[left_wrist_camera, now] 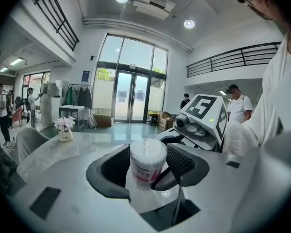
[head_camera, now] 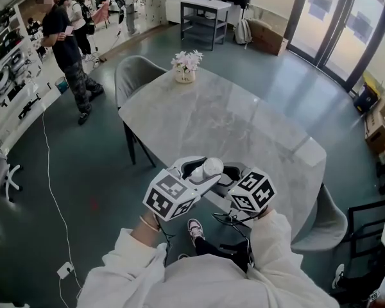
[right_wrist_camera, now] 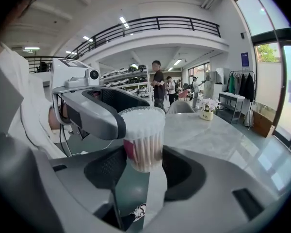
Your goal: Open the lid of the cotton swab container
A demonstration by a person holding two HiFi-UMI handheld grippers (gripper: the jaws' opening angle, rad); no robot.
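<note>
"Container point(head_camera: 212, 167) first: where is it?"

"Up in the air at the near edge of the table point(head_camera: 231, 120), upright, caught between both tools. The white lid point(left_wrist_camera: 148, 148) is on and looks fully seated."

"Who holds what?"

"The right gripper point(right_wrist_camera: 144, 165) has its jaws narrowed onto the clear lower body, pads against both sides. The left gripper point(left_wrist_camera: 148, 168) is closed round the upper part, one jaw lying at the lid's rim."

"So how should the lid come off cleanly?"

"I'd make the right the anchor: firm, but not so hard that the thin wall buckles. Let the left bite the rim only, then lift straight along the axis, with a small twist if it sticks. Keep it upright, or the swabs may spill, and bring it over the tabletop, since it hangs above the floor"
</note>
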